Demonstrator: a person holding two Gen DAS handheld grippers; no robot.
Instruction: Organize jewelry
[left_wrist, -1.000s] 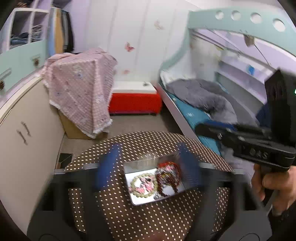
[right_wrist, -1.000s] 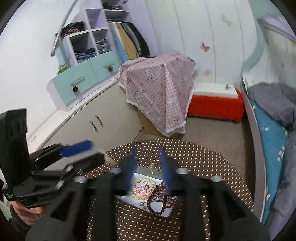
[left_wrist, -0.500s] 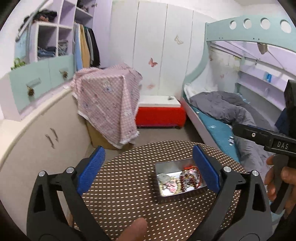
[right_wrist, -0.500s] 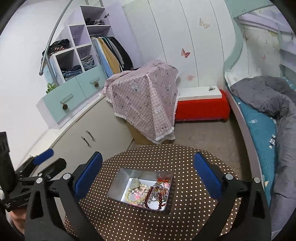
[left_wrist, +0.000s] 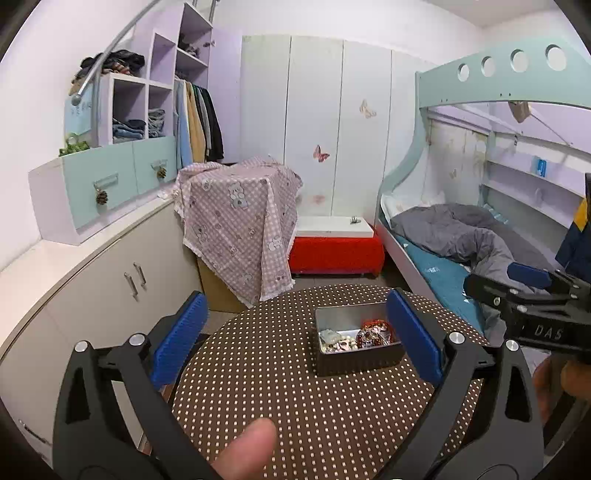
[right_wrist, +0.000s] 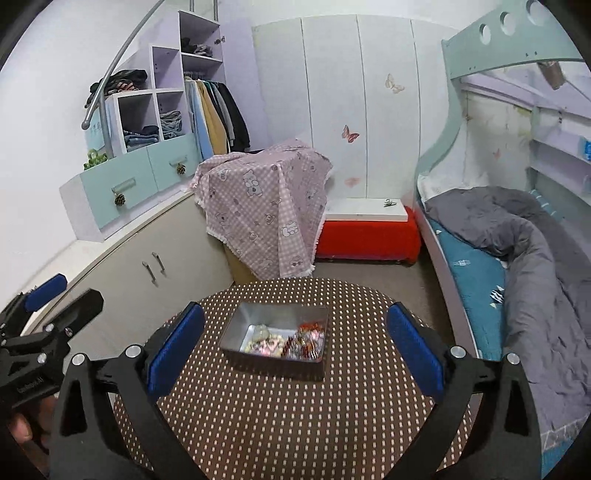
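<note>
Now, left claw (left_wrist: 295, 336): wide apart, holding nothing.
Right claw (right_wrist: 295, 343): wide apart, holding nothing.
Tin box (right_wrist: 236, 328): on the dotted bench (right_wrist: 295, 417).
Jewelry (right_wrist: 284, 341): blurry beads, hard to tell apart.

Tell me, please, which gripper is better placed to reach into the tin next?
Probably the right gripper: the tin sits centred between its open fingers, jewelry in plain view. For the left gripper, the tin lies off by its right finger.

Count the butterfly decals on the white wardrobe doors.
2: one pale butterfly higher up, one pink butterfly lower left of it. Faint pink marks lower down may be more.
</note>
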